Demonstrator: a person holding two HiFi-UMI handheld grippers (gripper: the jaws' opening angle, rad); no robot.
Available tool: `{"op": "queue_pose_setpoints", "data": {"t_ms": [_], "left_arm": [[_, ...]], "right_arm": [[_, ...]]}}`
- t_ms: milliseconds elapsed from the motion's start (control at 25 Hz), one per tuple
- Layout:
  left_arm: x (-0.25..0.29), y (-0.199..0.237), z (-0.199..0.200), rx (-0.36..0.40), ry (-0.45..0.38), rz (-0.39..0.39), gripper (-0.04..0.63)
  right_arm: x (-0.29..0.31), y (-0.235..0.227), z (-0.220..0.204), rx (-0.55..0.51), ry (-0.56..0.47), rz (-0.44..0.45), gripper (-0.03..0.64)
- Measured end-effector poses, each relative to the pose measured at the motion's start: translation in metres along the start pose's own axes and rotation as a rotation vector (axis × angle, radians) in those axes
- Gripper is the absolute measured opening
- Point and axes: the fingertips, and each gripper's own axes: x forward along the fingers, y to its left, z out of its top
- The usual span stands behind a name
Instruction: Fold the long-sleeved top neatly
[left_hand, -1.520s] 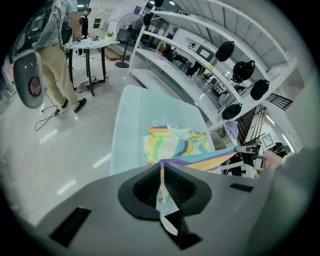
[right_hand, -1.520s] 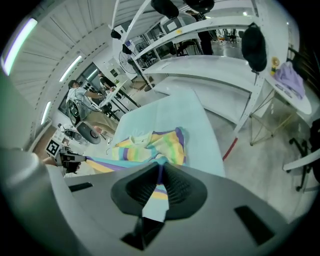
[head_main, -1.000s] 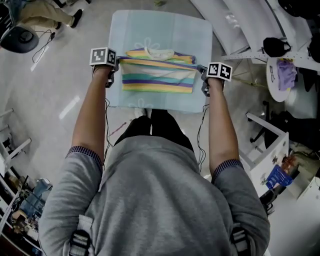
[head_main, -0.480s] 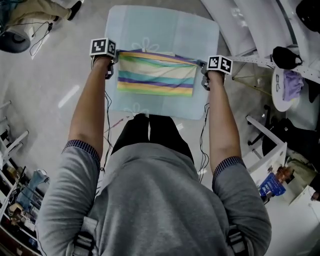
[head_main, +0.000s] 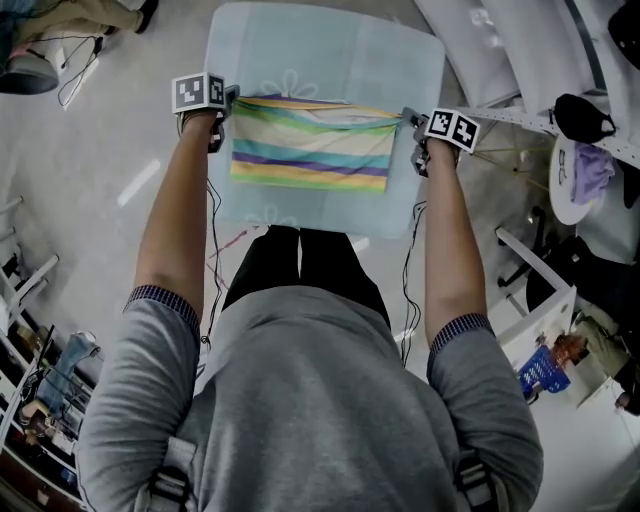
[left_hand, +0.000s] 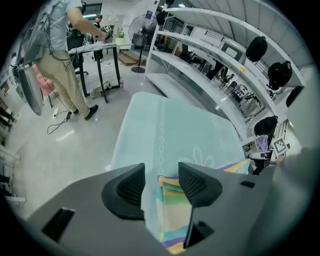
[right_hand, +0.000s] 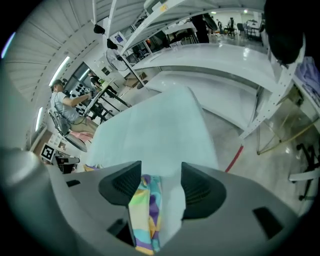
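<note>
The long-sleeved top (head_main: 312, 145), striped yellow, green, teal and purple, lies folded into a rectangle on the table's pale blue cloth (head_main: 320, 50). My left gripper (head_main: 222, 110) is at the top's far left corner and my right gripper (head_main: 412, 140) at its far right corner. In the left gripper view the jaws (left_hand: 161, 175) are opening, and the striped edge (left_hand: 172, 210) lies loose beside the right jaw. In the right gripper view the jaws (right_hand: 161, 175) are opening too, with the folded edge (right_hand: 145, 215) slack next to the left jaw. Neither gripper's pads press on the fabric.
White shelving (head_main: 500, 40) runs along the far right of the table. A small round white table (head_main: 580, 170) with a purple cloth stands to the right, and a blue basket (head_main: 550, 360) sits on the floor. A person (left_hand: 60, 50) stands at a desk beyond the far left corner.
Both grippers carried the top's fold away from me over the collar, sank to the table and went from shut on the fabric to open, letting it go.
</note>
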Motion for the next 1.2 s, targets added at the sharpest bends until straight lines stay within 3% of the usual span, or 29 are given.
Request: {"op": "queue_pose_setpoints", "data": {"t_ms": [120, 280, 440, 600, 880, 1200], "left_arm": [[-0.015, -0.018, 0.005, 0.063, -0.067, -0.038, 0.233], [-0.035, -0.054, 0.001, 0.215, -0.112, -0.087, 0.233], [-0.058, -0.096, -0.011, 0.372, -0.157, -0.132, 0.233], [-0.083, -0.142, -0.033, 0.456, -0.202, -0.207, 0.233], [-0.087, -0.198, -0.093, 0.541, -0.147, -0.318, 0.232], [-0.077, -0.240, -0.118, 0.667, -0.087, -0.376, 0.232]], "right_arm": [[-0.017, -0.006, -0.002, -0.009, -0.037, 0.017, 0.279], [-0.046, -0.004, -0.015, -0.037, -0.088, 0.044, 0.293], [-0.063, 0.002, -0.045, -0.063, -0.106, 0.068, 0.293], [-0.063, 0.012, -0.085, -0.084, -0.105, 0.077, 0.293], [-0.046, 0.026, -0.130, -0.131, -0.151, 0.033, 0.293], [-0.019, 0.021, -0.157, -0.136, -0.100, -0.012, 0.291]]}}
